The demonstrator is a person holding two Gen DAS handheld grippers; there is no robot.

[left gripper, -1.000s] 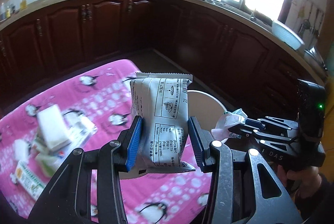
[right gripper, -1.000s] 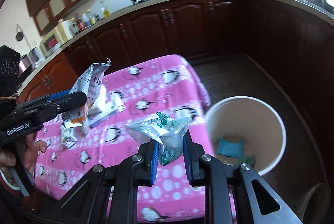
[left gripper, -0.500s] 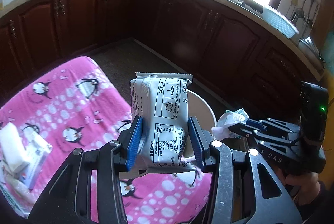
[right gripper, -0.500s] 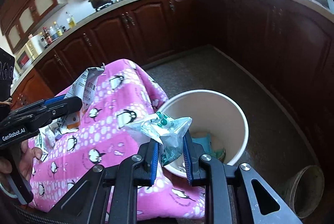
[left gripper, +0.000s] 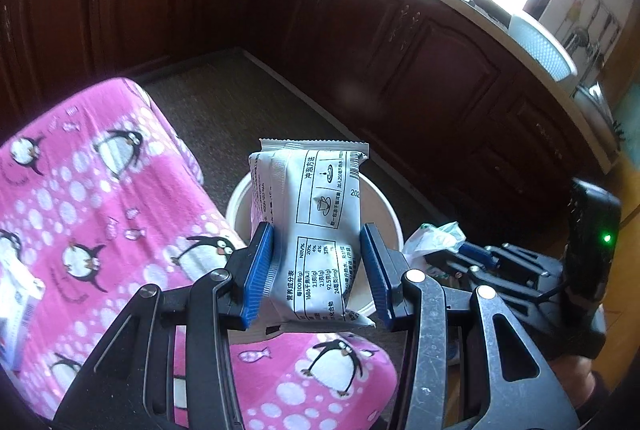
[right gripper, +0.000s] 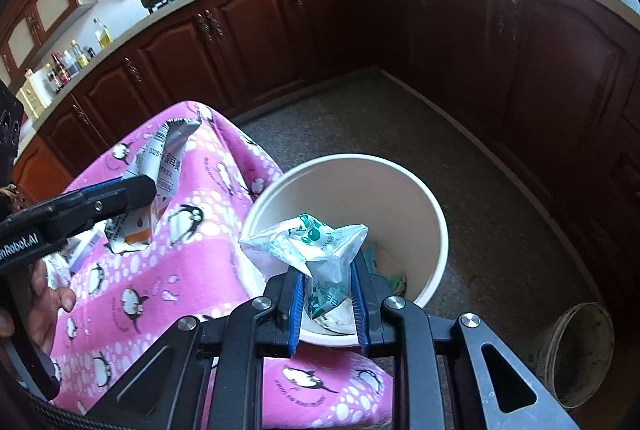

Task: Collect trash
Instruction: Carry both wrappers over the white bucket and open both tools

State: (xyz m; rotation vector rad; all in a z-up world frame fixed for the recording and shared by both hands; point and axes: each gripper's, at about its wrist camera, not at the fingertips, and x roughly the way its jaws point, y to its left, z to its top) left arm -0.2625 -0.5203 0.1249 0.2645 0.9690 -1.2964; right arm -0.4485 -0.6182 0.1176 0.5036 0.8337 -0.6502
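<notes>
1. The left gripper (left gripper: 316,270) has its blue fingers (left gripper: 258,266) clamped on a white packet (left gripper: 316,226), which stands upright between them with its printed back to the camera.
2. The packet's top hangs in front of the bin (left gripper: 390,226), a white round bucket on the floor just off the table's (left gripper: 100,230) corner.
3. The right gripper (right gripper: 326,304) has its fingers (right gripper: 298,310) nearly closed, pinching a crumpled clear wrapper (right gripper: 316,246) with green print.
4. In the right wrist view the wrapper sits over the bin's (right gripper: 436,226) 7 o'clock rim; some trash lies inside at the bottom.
5. The table wears a pink penguin cloth; the left gripper (right gripper: 132,193) shows at 9 o'clock, over the cloth.
6. A grimy bowl (right gripper: 576,350) stands on the floor at 4 o'clock from the bin.
</notes>
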